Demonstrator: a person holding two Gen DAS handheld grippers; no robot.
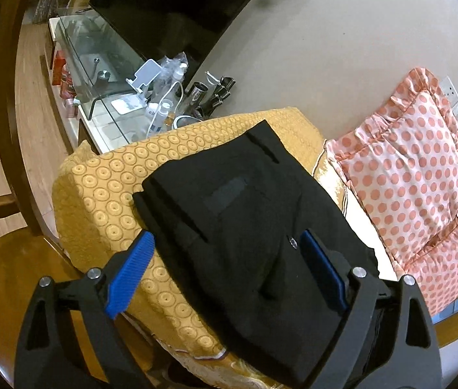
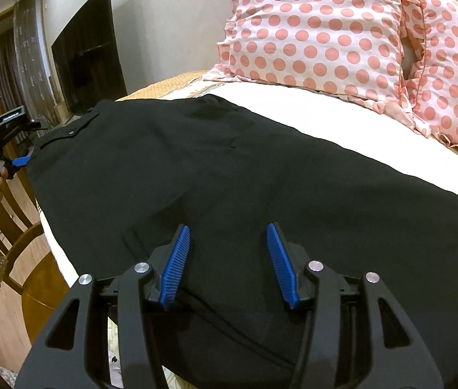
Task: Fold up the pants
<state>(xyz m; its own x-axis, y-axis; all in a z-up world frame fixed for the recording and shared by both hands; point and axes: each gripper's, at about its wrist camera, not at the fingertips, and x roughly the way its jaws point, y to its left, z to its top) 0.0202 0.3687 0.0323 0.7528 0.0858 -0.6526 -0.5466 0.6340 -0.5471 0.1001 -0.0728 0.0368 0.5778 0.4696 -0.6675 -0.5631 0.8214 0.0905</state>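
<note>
both tongs, the left tongs [image 1: 225, 249] and the right tongs [image 2: 229, 243], were spread wide over the black pants [image 1: 245, 210], pinching nothing. the pants lay near the bed edge [image 1: 99, 214], so a one-sided pull could probably drag them off or spoil the fold.

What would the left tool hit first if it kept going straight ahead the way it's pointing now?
Most likely the black pants: the left tool is open, with the cloth directly ahead between its fingers. Depth is unclear, so it may already be touching them.

The bed [image 2: 293, 103], white-sheeted, fills the middle of the right wrist view. Black pants [image 2: 229, 178] lie spread across it. Two polka-dot pillows [image 2: 326, 32] rest at upper right. A mustard circle-patterned blanket [image 1: 115, 194] covers its left end.
</note>
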